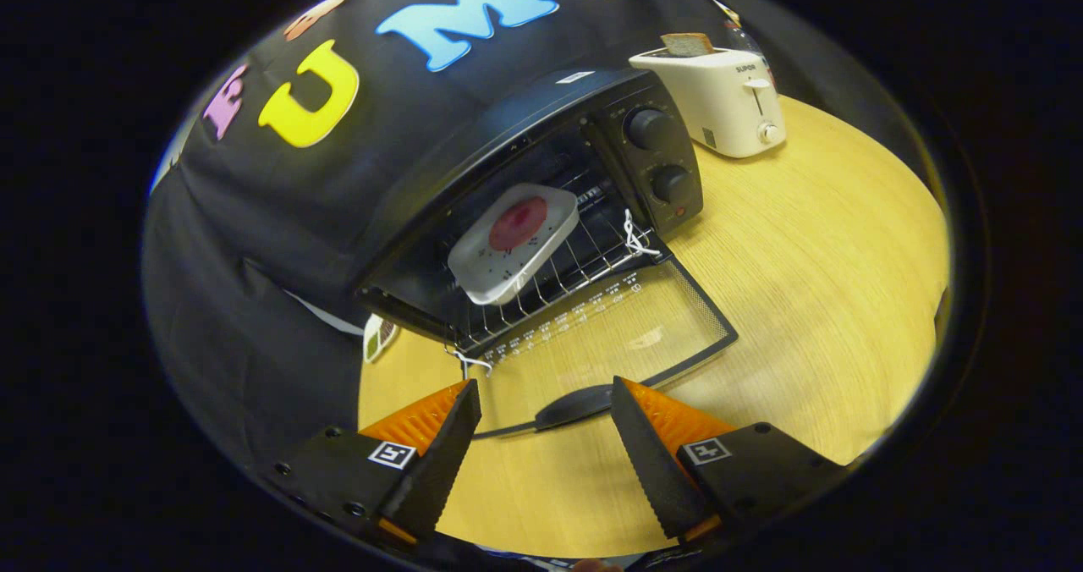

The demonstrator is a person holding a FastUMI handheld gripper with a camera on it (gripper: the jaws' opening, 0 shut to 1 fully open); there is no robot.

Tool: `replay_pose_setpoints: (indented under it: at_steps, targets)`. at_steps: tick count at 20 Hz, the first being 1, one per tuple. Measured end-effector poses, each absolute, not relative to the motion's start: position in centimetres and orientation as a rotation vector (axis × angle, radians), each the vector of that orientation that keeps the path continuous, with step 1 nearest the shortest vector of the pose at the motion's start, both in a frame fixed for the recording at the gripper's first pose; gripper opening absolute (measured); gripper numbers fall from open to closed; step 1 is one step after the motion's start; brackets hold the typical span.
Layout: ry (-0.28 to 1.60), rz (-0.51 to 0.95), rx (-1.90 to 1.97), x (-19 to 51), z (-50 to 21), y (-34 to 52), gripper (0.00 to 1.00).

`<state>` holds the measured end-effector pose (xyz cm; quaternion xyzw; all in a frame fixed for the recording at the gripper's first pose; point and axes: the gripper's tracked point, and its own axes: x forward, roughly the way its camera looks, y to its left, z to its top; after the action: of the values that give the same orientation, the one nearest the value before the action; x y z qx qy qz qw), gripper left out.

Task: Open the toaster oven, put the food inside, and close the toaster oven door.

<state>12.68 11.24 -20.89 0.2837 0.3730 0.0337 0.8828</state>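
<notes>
A black toaster oven [508, 140] stands on the wooden table with its glass door [618, 327] swung down flat toward me. On the wire rack [575, 263] inside rests a white square plate [512, 242] with a round red piece of food [518, 222] on it. My gripper [546, 407] hangs open just short of the door's front edge. The dark door handle [575, 404] lies between and just beyond the fingertips, which hold nothing.
A white pop-up toaster [719, 98] with a slice of bread [687, 44] in its slot stands behind the oven's knob side. Two control knobs [647, 128] face me on the oven's panel. Bare table [829, 267] spreads beside the door. A small card [378, 338] lies by the oven's other corner.
</notes>
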Motion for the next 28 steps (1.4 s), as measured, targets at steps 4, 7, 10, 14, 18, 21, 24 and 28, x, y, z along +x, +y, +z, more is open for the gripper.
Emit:
replay_pose_setpoints:
  at_steps: [4,7,10,14,18,21,24,28]
  targets:
    - [0.841,0.062,0.449,11.1,-23.2,11.5,0.99]
    - [0.896,0.042,0.318,10.2,-25.3,11.0,0.99]
    - [0.937,0.023,0.181,9.7,-27.1,10.0,0.99]
    - [0.961,0.018,0.082,9.7,-28.6,9.4,0.99]
    - [0.99,0.025,0.036,10.1,-29.7,9.5,0.99]
    - [0.999,0.024,0.063,10.7,-30.0,9.9,0.99]
    - [0.993,0.014,0.082,11.8,-30.0,10.2,0.99]
    - [1.005,0.009,0.085,12.2,-29.9,10.5,0.99]
